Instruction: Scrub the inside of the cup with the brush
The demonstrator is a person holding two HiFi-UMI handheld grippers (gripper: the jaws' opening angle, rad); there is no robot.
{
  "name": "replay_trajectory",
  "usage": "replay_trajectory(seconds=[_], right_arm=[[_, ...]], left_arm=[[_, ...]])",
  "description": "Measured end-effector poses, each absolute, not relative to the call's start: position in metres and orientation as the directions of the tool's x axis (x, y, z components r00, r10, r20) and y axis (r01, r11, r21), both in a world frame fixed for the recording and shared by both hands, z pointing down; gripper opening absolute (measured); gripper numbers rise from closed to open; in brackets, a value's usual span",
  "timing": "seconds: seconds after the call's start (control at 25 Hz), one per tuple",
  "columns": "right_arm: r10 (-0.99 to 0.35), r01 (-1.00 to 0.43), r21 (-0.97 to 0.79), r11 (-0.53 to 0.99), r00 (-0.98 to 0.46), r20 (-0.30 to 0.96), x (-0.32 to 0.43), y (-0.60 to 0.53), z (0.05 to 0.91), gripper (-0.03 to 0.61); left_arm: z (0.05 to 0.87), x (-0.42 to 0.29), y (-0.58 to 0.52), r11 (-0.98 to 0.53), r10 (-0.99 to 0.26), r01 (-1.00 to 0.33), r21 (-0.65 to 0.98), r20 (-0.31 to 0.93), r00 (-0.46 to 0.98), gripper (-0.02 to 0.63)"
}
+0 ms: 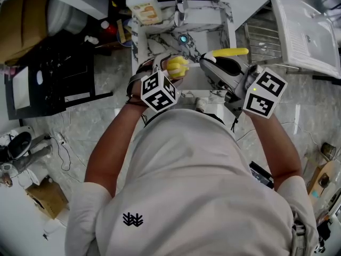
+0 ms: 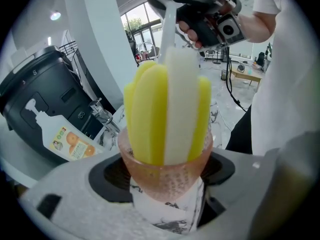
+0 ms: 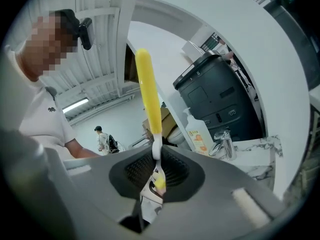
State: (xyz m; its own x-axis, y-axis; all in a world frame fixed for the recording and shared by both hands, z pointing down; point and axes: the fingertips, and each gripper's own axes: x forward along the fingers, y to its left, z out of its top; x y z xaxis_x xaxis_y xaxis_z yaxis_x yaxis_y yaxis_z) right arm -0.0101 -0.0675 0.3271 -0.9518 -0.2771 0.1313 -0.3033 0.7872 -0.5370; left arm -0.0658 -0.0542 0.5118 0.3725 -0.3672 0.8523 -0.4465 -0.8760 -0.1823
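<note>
We look down on a small sink (image 1: 136, 52) with a marble pattern. It stands on a pale stone floor, and a soap bottle (image 1: 144, 5) is on its far edge. A dark cabinet is far at the left. Over the basin, the left gripper (image 2: 162, 180) has its jaws spread wide, but they are not free: the pads press on both sides of a pink see-through cup (image 2: 167, 160), which stands upright between them with its mouth up. In this mouth sits the sponge head (image 2: 167, 111) of the brush, yellow with a white stripe. Only its lower part is below the rim, and most of it rises above. So we judge the scrubbing to be at its beginning or in the middle of a stroke. The head is inside, but the deep wall and the bottom are not reached now, and we cannot say how clean the cup already is. To the right, the right gripper (image 3: 156, 173) has its jaws nearly together on the thin white stem of the brush (image 3: 148, 91). The yellow handle sticks out past them. The right gripper hangs just above the cup, near the left one but not touching it.
</note>
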Motion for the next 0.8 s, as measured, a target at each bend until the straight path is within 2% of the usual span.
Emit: replay_trajectory(seconds=[0.32, 0.8], right_arm=[[-0.277, -0.327, -0.405, 0.854, -0.944, 0.178, 0.000, -0.070, 0.324, 0.041], [-0.240, -0.306, -0.283, 0.909, -0.939, 0.245, -0.040, -0.053, 0.354, 0.041]], left_arm=[[0.507, -0.068, -0.055, -0.863, -0.371, -0.482, -0.155, 0.840, 0.395, 0.380], [0.503, -0.056, -0.057, -0.874, -0.367, -0.456, -0.166, 0.841, 0.398, 0.380]])
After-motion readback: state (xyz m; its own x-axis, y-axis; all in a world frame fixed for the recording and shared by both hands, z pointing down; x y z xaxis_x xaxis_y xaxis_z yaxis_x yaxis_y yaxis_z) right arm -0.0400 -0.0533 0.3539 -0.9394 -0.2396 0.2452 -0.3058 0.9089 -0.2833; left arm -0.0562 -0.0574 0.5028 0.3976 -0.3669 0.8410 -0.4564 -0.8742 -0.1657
